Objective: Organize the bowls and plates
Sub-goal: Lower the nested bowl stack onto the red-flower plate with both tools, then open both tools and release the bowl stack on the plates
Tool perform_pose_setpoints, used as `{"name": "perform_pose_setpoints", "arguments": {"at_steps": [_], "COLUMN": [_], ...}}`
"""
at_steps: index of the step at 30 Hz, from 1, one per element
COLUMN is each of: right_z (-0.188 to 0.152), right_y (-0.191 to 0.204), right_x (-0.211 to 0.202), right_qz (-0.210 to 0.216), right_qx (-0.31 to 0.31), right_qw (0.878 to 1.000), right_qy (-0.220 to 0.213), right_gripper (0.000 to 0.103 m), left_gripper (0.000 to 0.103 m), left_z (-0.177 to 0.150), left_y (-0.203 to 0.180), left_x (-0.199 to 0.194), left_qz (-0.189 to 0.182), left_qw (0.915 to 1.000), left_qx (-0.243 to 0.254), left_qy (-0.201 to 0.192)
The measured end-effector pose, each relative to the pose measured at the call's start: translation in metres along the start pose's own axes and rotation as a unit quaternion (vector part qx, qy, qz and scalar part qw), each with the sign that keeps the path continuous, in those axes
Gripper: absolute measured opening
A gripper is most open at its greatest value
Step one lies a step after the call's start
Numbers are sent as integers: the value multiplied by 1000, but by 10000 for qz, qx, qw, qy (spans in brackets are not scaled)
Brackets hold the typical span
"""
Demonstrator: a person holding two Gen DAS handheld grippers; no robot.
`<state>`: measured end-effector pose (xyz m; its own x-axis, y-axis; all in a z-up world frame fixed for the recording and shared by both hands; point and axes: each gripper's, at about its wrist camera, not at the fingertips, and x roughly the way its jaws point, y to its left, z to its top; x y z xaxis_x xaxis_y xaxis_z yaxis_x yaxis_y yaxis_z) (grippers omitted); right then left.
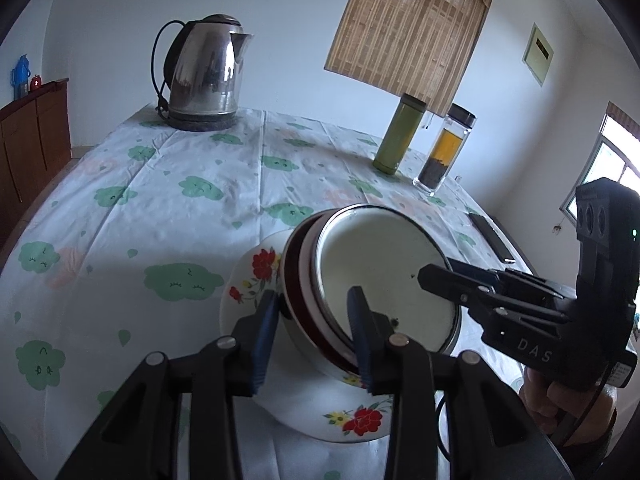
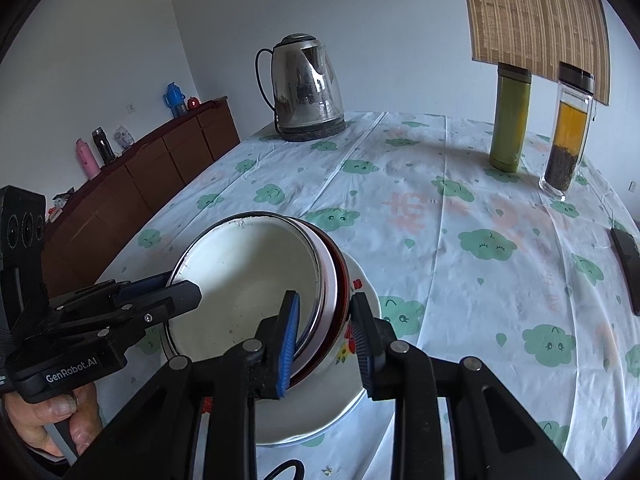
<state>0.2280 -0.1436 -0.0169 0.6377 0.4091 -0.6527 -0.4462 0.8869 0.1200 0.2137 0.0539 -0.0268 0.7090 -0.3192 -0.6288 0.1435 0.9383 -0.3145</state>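
The stack of white enamel bowls (image 1: 384, 280) sits tipped on edge over a flowered white plate (image 1: 360, 416), mouth facing sideways, rims clamped inside both left gripper (image 1: 314, 316) and right gripper (image 2: 326, 320) jaws.

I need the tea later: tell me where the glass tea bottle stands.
The tea bottle stands upright at the table's far right in both views, just right of the green flask, below the bamboo blind.

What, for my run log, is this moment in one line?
left tongs: shut on nested bowls, at rim | right tongs: shut on same rim | stack: tilted over floral plate
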Motion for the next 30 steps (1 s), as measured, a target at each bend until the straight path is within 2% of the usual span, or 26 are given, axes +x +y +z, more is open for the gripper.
{"name": "perform_pose_setpoints", "arguments": {"at_steps": [5,10,11,15,19,26,30], "right_z": [-2,-3,-3,-4,-2,-2,-2], "right_y": [3,0,1,7,10,9,7], "right_x": [0,2,2,-6,-16,-14,-18], "right_qz": [-85,24,28,40,10,-37,-30], "right_qx": [-110,-99,-139,-303,-409,-427,-380], "right_qw": [9999,9998,9997,9986,9965,9966,9960], "right_qy": [-97,-181,-211,-423,-723,-700,-803], "right_gripper": [29,32,32,44,55,55,55], "left_gripper": [36,39,42,58,61,67,69], "left_z": [-1,0,1,1,2,1,1], "left_y": [2,3,3,5,6,5,-1], "left_x": [0,-1,-3,-6,-8,-10,-15], "left_qz": [-78,-97,-85,-20,135,222,444], "left_qw": [10000,9998,9997,9994,9991,9984,9962], "left_qx": [-17,-38,-29,-49,27,82,251], "left_qy": [-51,-177,-229,-336,-410,-515,-707]}}
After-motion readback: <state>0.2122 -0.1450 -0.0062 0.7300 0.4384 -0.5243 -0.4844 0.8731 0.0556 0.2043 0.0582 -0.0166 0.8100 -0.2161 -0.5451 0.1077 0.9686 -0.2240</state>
